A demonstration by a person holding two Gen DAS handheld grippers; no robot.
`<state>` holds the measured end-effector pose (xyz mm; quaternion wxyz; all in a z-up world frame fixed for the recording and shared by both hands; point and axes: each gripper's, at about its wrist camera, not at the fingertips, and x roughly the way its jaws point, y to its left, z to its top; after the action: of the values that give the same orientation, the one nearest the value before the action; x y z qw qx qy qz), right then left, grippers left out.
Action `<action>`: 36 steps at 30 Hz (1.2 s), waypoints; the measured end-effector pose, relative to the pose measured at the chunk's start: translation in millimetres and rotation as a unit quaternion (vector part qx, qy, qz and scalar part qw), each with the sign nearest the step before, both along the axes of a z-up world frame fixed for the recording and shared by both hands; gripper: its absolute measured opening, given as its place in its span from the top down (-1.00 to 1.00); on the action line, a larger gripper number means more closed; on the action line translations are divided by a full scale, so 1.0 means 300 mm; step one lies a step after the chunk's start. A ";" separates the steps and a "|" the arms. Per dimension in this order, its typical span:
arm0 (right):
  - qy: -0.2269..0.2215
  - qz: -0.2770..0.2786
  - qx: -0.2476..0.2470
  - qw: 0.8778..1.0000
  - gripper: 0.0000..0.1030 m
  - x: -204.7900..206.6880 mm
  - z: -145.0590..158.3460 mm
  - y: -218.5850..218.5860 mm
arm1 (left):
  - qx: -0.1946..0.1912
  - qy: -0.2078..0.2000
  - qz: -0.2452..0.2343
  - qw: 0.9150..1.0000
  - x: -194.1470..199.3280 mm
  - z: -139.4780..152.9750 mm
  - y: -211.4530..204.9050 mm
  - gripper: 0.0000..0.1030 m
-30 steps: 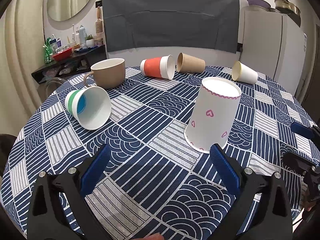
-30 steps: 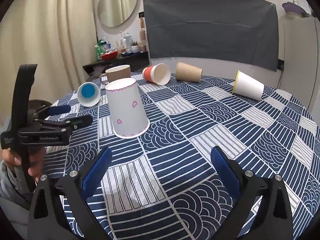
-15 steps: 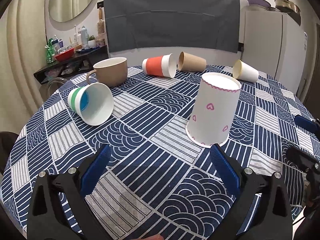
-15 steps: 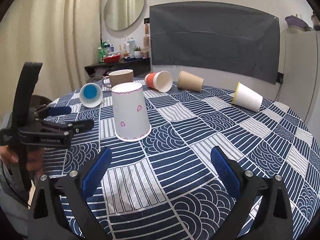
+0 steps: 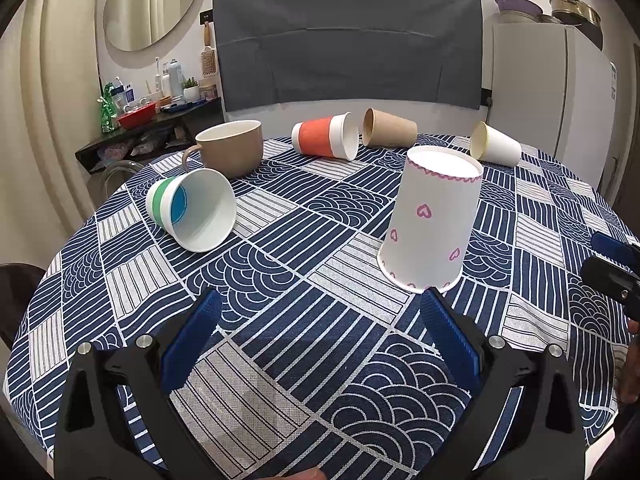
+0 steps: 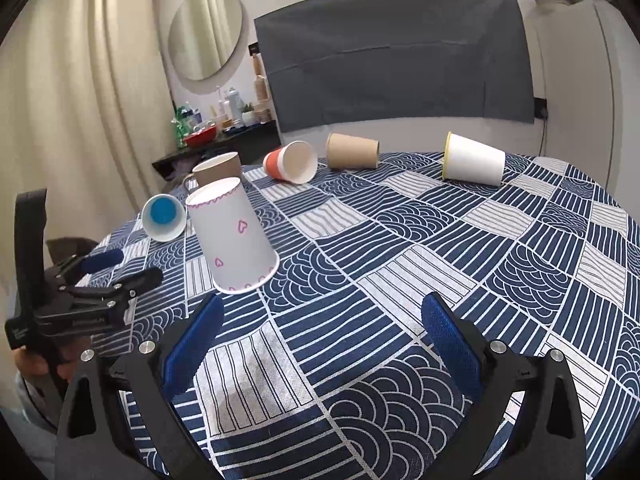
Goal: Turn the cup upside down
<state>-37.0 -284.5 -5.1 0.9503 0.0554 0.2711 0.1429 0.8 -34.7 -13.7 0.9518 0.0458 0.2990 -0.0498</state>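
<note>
The surface [image 5: 280,320] is round and covered with a navy-and-white patchwork cloth of stripes and scallop arcs. On it the heart cup [image 5: 434,220], white with pink hearts and a pink wavy line near its base, stands upside down, mouth flat on the cloth, toward the near right in the left wrist view and near left in the right wrist view [image 6: 234,236].

Both tools hang above the near edge with nothing between their blue pads. The left tool [image 5: 320,336] is released, its jaws spread wide, with the heart cup just beyond its right finger. The right tool [image 6: 322,336] is likewise released and spread, and the heart cup sits just past its left finger.

Other cups lie on their sides: a green-banded cup [image 5: 192,208] with a blue inside bottom at the left, an orange cup [image 5: 326,141], a brown cup [image 5: 388,133] and a yellow-rimmed cup [image 5: 494,148] along the far edge. A tan mug [image 5: 232,148] stands upright near the far left.

Behind the surface, a dark grey cloth [image 5: 348,44] covers the wall. An oval mirror [image 5: 152,0] hangs over a cluttered shelf [image 5: 148,120] with bottles and a red bowl. Cream curtains [image 6: 80,100] fall at the left, and a white fridge [image 5: 544,88] with pots on top stands at the right.
</note>
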 end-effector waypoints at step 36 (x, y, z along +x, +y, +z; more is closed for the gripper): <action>-0.013 0.022 -0.052 0.998 -0.85 -0.018 0.003 0.070 | 0.000 0.015 -0.001 1.000 0.011 -0.007 -0.001 -0.89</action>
<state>-42.4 -263.4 -4.2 0.9519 -0.0018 0.2671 0.1500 4.2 -34.9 -15.9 0.9472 0.0456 0.3133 -0.0509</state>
